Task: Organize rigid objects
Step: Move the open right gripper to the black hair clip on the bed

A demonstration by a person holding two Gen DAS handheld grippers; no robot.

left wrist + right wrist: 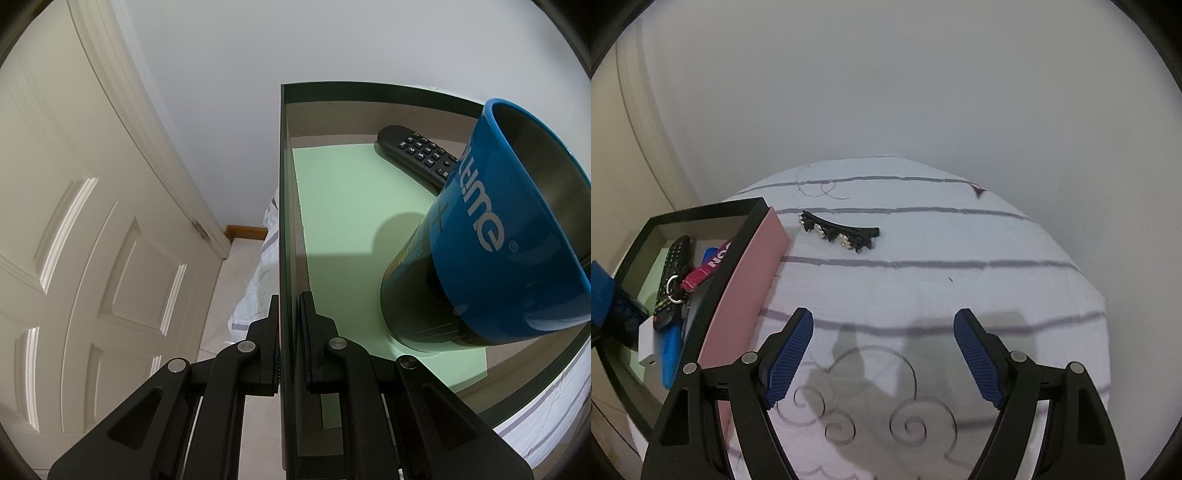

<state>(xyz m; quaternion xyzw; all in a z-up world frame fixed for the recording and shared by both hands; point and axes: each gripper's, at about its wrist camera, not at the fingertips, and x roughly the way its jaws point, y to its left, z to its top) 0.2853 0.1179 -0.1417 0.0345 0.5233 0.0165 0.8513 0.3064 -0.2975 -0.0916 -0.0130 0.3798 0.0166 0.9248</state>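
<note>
My left gripper (290,314) is shut on the left wall of a dark-rimmed box (286,192) with a green floor. Inside the box a blue mug (509,236) leans tilted on a dark cylinder, and a black remote (417,149) lies behind it. In the right wrist view the box (746,266) has a pink outer wall and holds the remote (670,273), a pink keyring tag (709,267), a white block and blue items. A black jewelled hair clip (838,232) lies on the bed. My right gripper (882,354) is open and empty above the sheet, nearer than the clip.
The bed has a white sheet (942,288) with dark stripes and swirl patterns. A white wall stands behind the bed. A cream panelled door (92,240) and a tiled floor (229,295) are left of the box.
</note>
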